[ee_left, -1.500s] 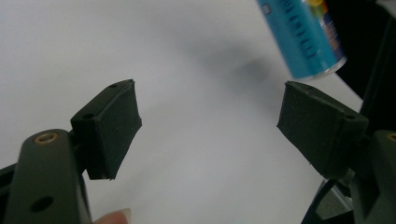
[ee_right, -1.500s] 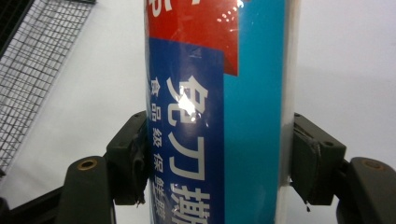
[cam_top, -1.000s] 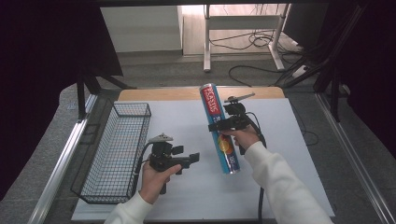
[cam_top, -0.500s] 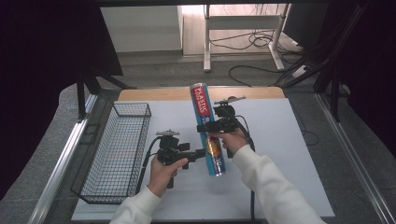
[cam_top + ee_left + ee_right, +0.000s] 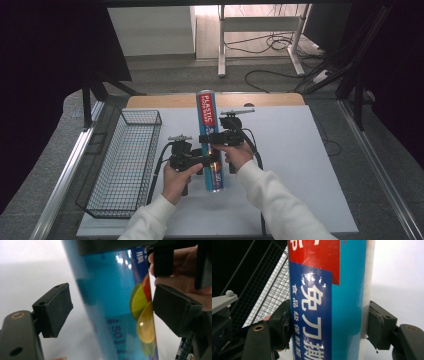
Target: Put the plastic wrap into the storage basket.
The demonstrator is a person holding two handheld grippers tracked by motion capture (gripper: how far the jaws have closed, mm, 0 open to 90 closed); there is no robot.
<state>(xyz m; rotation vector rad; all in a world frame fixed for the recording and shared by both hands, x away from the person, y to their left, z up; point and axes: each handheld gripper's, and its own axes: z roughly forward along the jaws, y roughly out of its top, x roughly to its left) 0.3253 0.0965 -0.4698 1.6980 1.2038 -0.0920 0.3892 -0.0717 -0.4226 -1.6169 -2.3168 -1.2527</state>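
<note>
On its blue label the tube (image 5: pixel 209 140) reads "PLASTIC"; right gripper (image 5: pixel 207 138) clamps it.

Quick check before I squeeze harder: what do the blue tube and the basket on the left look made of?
The blue plastic-wrap tube looks like cardboard or plastic under a glossy printed film: highlights glint on the label in both gripper views; which one lies underneath I cannot tell. The basket appears to be thin dark metal wire, an open grid with the table visible through it, matte finish, probably coated.
</note>
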